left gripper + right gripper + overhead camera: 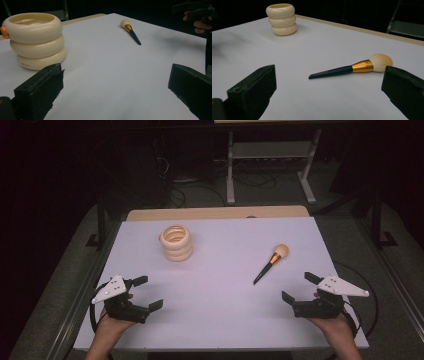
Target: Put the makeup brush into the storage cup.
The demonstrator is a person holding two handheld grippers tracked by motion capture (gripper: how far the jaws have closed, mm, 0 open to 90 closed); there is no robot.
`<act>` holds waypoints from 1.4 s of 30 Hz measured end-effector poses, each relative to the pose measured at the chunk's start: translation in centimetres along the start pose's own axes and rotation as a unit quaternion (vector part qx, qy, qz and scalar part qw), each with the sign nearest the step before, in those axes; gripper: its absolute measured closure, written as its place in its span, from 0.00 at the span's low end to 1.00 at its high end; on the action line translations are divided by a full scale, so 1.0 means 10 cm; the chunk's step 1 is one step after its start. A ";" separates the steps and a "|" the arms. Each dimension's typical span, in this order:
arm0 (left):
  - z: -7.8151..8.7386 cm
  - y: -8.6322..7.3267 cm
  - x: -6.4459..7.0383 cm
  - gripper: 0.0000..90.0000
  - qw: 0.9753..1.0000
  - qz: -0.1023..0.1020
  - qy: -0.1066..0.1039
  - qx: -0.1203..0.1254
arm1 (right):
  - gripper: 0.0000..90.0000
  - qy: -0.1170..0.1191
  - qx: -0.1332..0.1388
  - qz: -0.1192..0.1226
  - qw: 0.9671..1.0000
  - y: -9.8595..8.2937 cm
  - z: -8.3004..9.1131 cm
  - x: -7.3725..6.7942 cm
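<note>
A makeup brush [271,262] lies flat on the white bench [215,290], its dark handle pointing toward the person and its pale bristle head away. It sits just ahead of the right gripper [297,289], which probably makes that hand the natural one to pick it up. The right gripper's jaws are spread wide and hold nothing, and in the right gripper view the brush [352,68] lies between them farther off, so the gripper looks lined up for a reach. The left gripper [148,292] rests near the front left of the bench, jaws also spread and empty. A cream holder [176,242] shaped like three stacked rings stands upright toward the back left, well apart from the brush; its open top suggests that the brush belongs there.
</note>
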State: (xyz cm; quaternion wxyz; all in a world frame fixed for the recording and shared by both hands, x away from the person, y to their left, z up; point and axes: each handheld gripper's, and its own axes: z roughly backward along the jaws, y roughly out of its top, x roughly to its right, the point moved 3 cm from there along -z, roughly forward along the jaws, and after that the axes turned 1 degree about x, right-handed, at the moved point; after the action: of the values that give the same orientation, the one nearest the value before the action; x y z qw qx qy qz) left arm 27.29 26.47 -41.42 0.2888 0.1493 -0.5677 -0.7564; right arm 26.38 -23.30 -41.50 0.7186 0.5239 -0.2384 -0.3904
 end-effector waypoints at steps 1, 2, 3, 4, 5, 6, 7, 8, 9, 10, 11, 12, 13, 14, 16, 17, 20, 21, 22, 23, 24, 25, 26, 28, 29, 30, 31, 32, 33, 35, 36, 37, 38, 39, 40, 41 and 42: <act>0.00 0.00 0.00 0.00 1.000 0.000 0.000 0.000 | 0.00 0.001 0.001 -0.002 1.000 0.00 0.00 0.00; 0.00 0.00 0.00 0.00 1.000 0.000 -0.001 0.001 | 0.00 0.001 0.002 -0.002 1.000 0.01 0.00 0.00; 0.00 0.00 0.00 0.00 1.000 0.001 -0.001 0.002 | 0.00 0.000 0.002 -0.003 1.000 0.01 0.01 0.01; 0.00 0.00 0.00 0.00 1.000 0.000 -0.001 0.001 | 0.00 0.000 0.002 -0.003 1.000 0.01 0.01 0.01; 0.00 0.00 0.00 0.00 1.000 -0.001 -0.002 0.000 | 0.00 0.000 0.002 -0.004 1.000 0.01 0.01 0.01; 0.00 0.00 0.00 0.00 1.000 0.000 -0.003 0.002 | 0.00 0.000 0.006 -0.007 1.000 0.02 0.02 0.01; 0.00 0.00 0.00 0.00 1.000 -0.001 -0.002 0.002 | 0.00 0.000 0.007 -0.008 1.000 0.02 0.02 0.01; 0.01 0.00 0.00 0.00 1.000 -0.001 -0.002 0.001 | 0.00 0.000 0.007 -0.008 1.000 0.02 0.02 0.01; 0.01 0.01 0.00 0.00 1.000 0.000 -0.002 0.003 | 0.00 0.000 0.009 -0.008 1.000 0.03 0.03 0.01; 0.00 0.01 0.01 0.00 1.000 0.000 -0.002 0.003 | 0.00 -0.001 0.009 -0.009 1.000 0.03 0.03 0.01; 0.00 0.01 0.01 0.00 1.000 -0.002 -0.002 0.003 | 0.00 -0.001 0.009 -0.009 1.000 0.03 0.03 0.01; 0.00 0.02 0.01 0.00 1.000 -0.002 -0.002 0.004 | 0.00 0.000 0.010 -0.011 1.000 0.03 0.03 0.02; 0.00 0.02 0.01 0.00 1.000 -0.001 -0.002 0.005 | 0.00 0.000 0.010 -0.011 1.000 0.03 0.03 0.02; 0.00 0.03 0.01 0.00 1.000 0.000 -0.003 0.006 | 0.00 0.000 0.010 -0.010 1.000 0.04 0.03 0.02; -0.02 0.03 0.01 0.00 1.000 0.001 -0.003 0.004 | 0.00 -0.002 0.011 -0.008 1.000 0.04 0.03 0.02; -0.02 0.03 0.00 0.00 1.000 -0.003 -0.003 0.001 | 0.00 -0.003 0.011 -0.008 1.000 0.04 0.03 0.02; -0.03 0.03 0.00 0.00 1.000 0.000 -0.005 0.005 | 0.00 -0.002 0.011 -0.004 1.000 0.05 0.01 0.03; -0.03 0.03 0.00 0.00 1.000 0.000 -0.006 0.004 | 0.00 -0.002 0.011 -0.004 1.000 0.05 0.01 0.03; -0.04 0.04 0.00 0.00 1.000 -0.001 -0.006 0.003 | 0.00 -0.003 0.011 -0.005 1.000 0.06 0.02 0.03; -0.04 0.04 0.00 0.00 1.000 -0.001 -0.008 0.004 | 0.00 -0.003 0.013 -0.007 1.000 0.06 0.02 0.03; -0.05 0.05 0.00 0.00 1.000 -0.002 -0.010 0.004 | 0.00 -0.003 0.015 -0.009 1.000 0.06 0.02 0.03; -0.05 0.05 0.00 0.00 1.000 -0.002 -0.010 0.004 | 0.00 -0.003 0.015 -0.009 1.000 0.06 0.02 0.03; -0.06 0.07 -0.01 0.00 1.000 -0.005 -0.012 0.003 | 0.00 -0.004 0.012 -0.008 1.000 0.05 0.01 0.03; -0.06 0.06 -0.02 0.00 1.000 -0.006 -0.013 0.002 | 0.00 -0.005 0.010 -0.007 1.000 0.06 0.00 0.02; -0.07 0.06 -0.02 0.00 1.000 -0.001 -0.013 0.005 | 0.00 -0.007 0.011 -0.008 1.000 0.07 0.00 0.02; -0.06 0.06 -0.02 0.00 1.000 -0.002 -0.014 0.004 | 0.00 -0.008 0.012 -0.007 1.000 0.08 -0.01 0.03; -0.07 0.06 -0.03 0.00 1.000 -0.003 -0.014 0.003 | 0.00 -0.007 0.012 -0.010 1.000 0.10 -0.02 0.02; -0.07 0.05 -0.03 0.00 1.000 -0.003 -0.014 0.003 | 0.00 -0.008 0.011 -0.008 1.000 0.11 -0.03 0.03; -0.06 0.05 -0.03 0.00 1.000 -0.003 -0.013 0.002 | 0.00 -0.008 0.011 -0.005 1.000 0.12 -0.04 0.03; -0.06 0.04 -0.03 0.00 1.000 0.000 -0.013 0.004 | 0.00 -0.010 0.011 -0.009 1.000 0.14 -0.07 0.04; -0.06 0.04 -0.03 0.00 1.000 0.000 -0.013 0.004 | 0.00 -0.010 0.011 -0.009 1.000 0.14 -0.07 0.04; -0.05 0.04 -0.03 0.00 1.000 0.000 -0.013 0.003 | 0.00 -0.011 0.012 -0.009 1.000 0.15 -0.08 0.05; -0.05 0.04 -0.03 0.00 1.000 0.001 -0.013 0.003 | 0.00 -0.012 0.012 -0.010 1.000 0.17 -0.09 0.05; -0.05 0.04 -0.03 0.00 1.000 0.000 -0.014 0.004 | 0.00 -0.013 0.014 -0.011 1.000 0.19 -0.10 0.06; -0.05 0.04 -0.03 0.00 1.000 0.000 -0.014 0.004 | 0.00 -0.013 0.014 -0.011 1.000 0.19 -0.10 0.06; -0.05 0.04 -0.03 0.00 1.000 0.000 -0.014 0.005 | 0.00 -0.014 0.015 -0.010 1.000 0.20 -0.10 0.06; -0.05 0.04 -0.03 0.00 1.000 0.002 -0.015 0.006 | 0.00 -0.014 0.014 -0.008 1.000 0.21 -0.11 0.06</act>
State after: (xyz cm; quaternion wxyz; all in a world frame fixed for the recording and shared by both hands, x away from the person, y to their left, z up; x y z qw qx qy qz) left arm 27.88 26.15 -41.24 0.2810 0.1389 -0.5763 -0.7547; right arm 28.20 -22.87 -39.98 0.7047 0.5299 -0.2495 -0.4004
